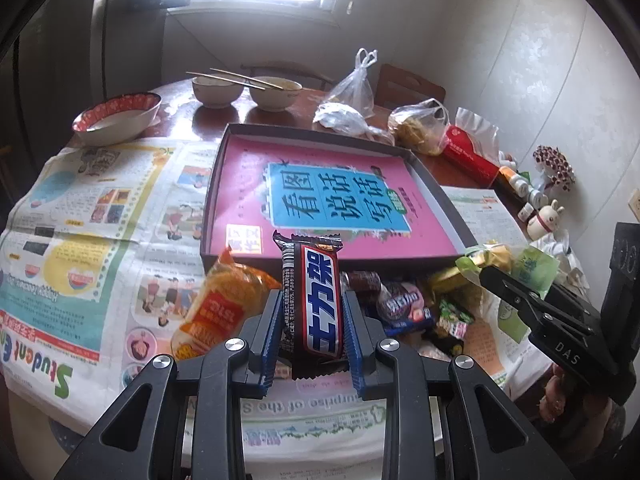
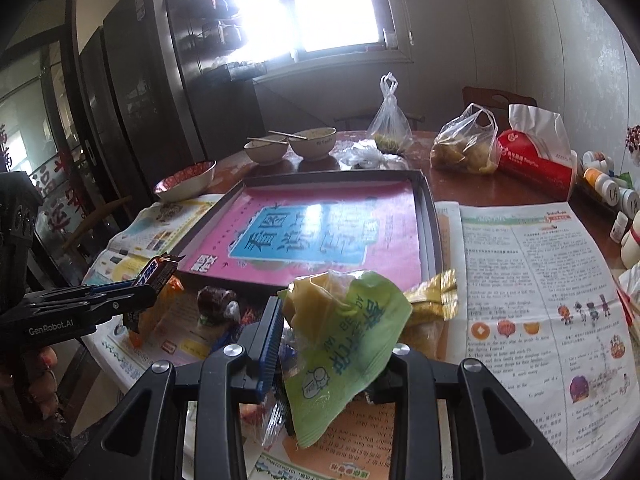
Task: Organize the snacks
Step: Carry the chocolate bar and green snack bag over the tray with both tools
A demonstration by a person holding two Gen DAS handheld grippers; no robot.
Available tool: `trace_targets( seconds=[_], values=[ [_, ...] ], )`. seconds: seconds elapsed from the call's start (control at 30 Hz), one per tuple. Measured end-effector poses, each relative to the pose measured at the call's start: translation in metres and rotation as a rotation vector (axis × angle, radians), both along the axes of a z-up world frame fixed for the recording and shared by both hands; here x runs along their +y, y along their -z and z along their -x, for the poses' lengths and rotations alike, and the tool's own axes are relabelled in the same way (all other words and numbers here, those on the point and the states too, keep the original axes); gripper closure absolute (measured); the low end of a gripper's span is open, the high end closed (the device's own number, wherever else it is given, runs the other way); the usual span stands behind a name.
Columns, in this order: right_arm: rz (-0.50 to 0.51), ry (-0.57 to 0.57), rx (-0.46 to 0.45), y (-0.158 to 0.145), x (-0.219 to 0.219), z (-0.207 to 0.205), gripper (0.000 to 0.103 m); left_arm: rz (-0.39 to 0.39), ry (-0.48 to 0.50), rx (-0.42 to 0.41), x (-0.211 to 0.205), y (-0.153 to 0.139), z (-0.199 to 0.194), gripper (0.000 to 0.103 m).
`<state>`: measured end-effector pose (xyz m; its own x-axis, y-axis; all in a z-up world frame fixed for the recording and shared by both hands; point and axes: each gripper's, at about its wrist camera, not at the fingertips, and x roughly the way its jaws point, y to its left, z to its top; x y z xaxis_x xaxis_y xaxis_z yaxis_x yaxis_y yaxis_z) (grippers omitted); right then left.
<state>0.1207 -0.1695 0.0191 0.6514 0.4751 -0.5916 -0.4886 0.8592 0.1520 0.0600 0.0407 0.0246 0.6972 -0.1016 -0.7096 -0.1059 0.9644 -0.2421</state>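
- Left tongs (image 1: 311, 312) are clamped tight on a dark brown, glossy chocolate bar in its wrapper (image 1: 312, 300), blue pads squeezing both long sides at centre frame.
- The bar's long axis runs straight ahead along the fingers, its crimped far end overlapping the near rim of the shallow dark cardboard tray lined with a pink book cover (image 1: 430, 184).
- Right tongs (image 2: 332, 344), narrow, hold a crumpled light-green plastic snack packet (image 2: 348, 336), lower centre of their own view; the right pad is hidden behind the wrapper.
- That tray sits directly beyond both loads, filling mid-frame, its near wall just past the packet.
- Loose snacks still lie on the newspaper-covered counter (image 1: 80, 240) below the tongs: an orange packet (image 1: 216, 304), small dark-wrapped sweets.
- My read: either hand only needs to carry forward over the near wall; the left looks marginally closer, its bar already pointing in.
- Watch the floppy green packet; it could snag that rim.
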Motion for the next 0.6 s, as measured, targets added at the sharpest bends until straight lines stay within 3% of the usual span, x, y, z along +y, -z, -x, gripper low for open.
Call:
trace_targets(
  seconds=[0.6],
  values=[
    [-0.013, 0.014, -0.022, -0.012, 0.005, -0.025, 0.069, 0.007, -0.035, -0.038, 0.021, -0.016, -0.036, 0.073]
  ],
)
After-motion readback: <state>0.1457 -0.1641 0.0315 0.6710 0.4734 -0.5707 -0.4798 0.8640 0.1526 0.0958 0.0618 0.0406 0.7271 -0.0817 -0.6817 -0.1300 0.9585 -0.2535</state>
